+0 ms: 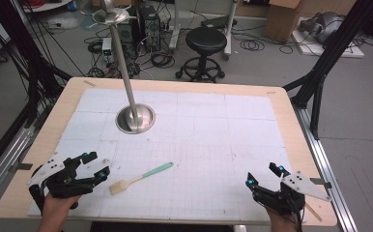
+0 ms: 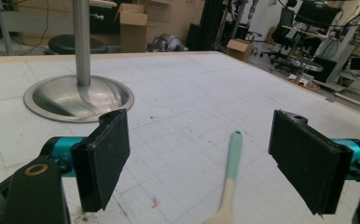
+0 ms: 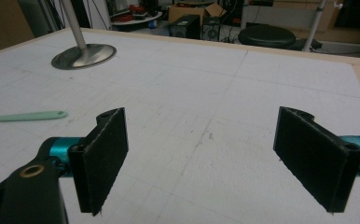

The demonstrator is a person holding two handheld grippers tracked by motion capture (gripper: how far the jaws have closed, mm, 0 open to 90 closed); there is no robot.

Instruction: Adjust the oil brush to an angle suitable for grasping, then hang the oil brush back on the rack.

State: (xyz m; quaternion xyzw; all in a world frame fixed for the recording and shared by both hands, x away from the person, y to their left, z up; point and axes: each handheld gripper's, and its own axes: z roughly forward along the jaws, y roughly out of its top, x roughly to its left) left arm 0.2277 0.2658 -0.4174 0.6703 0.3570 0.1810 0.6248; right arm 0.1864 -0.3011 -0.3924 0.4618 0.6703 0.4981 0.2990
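Observation:
A small brush (image 1: 141,177) with a mint-green handle and a pale wooden head lies flat on the white gridded mat (image 1: 199,140), near the front left. My left gripper (image 1: 95,165) stands open just left of the brush head, nothing between its jaws. In the left gripper view the green handle (image 2: 233,156) runs away between the wide-apart jaws of the left gripper (image 2: 211,163). My right gripper (image 1: 264,175) is open at the front right, well clear of the brush. In the right gripper view the right gripper (image 3: 215,163) frames bare mat, with the handle (image 3: 26,116) far left.
A metal stand with a round domed base (image 1: 135,118) and a tall pole (image 1: 122,58) rises from the mat's back left. The wooden table edge (image 1: 300,140) borders the mat. Beyond the table are a black stool (image 1: 205,46), cables and boxes.

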